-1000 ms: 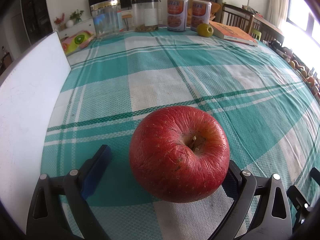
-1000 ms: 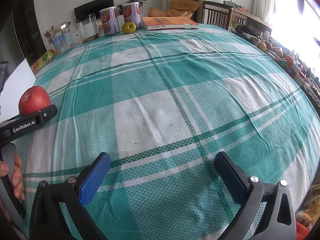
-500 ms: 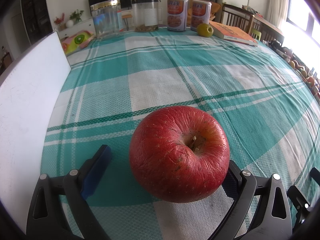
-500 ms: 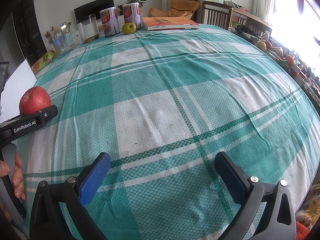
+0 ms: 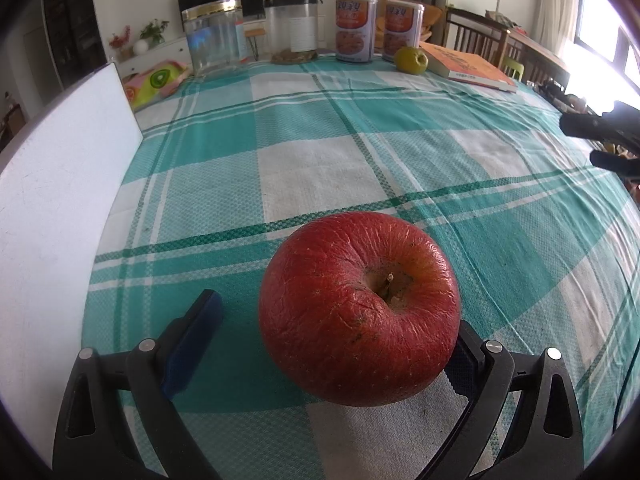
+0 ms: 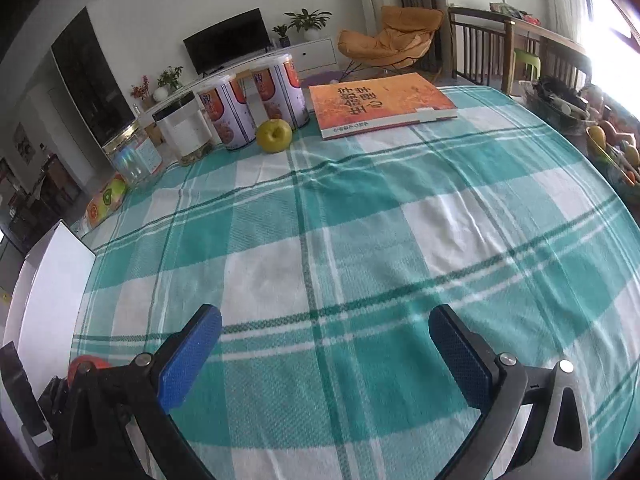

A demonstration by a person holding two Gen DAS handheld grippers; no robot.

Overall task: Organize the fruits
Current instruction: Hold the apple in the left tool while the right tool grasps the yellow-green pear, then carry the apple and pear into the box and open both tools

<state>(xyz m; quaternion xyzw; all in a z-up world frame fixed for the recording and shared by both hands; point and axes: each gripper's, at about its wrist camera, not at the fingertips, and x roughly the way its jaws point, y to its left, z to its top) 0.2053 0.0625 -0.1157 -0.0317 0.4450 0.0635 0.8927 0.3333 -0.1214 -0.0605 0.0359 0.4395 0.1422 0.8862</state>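
A wrinkled red apple (image 5: 360,308) rests on the checked tablecloth between the fingers of my left gripper (image 5: 332,332). The jaws are wide open: the right pad is next to the apple, the left pad (image 5: 192,332) stands clear of it. A sliver of that apple (image 6: 86,364) shows at the lower left of the right wrist view. A yellow-green apple (image 6: 274,135) (image 5: 411,60) sits at the far end by the cans. My right gripper (image 6: 324,344) is open and empty above the cloth, and shows at the right edge of the left wrist view (image 5: 600,140).
A white board (image 5: 52,200) stands along the table's left edge. At the far end are two printed cans (image 6: 256,108), clear jars (image 6: 184,128) and an orange book (image 6: 380,104). A basket of fruit and clutter (image 6: 608,144) sits at the right.
My right gripper has moved forward over the table towards the far end; the yellow-green apple and cans look nearer. The left gripper and the red apple have not moved.
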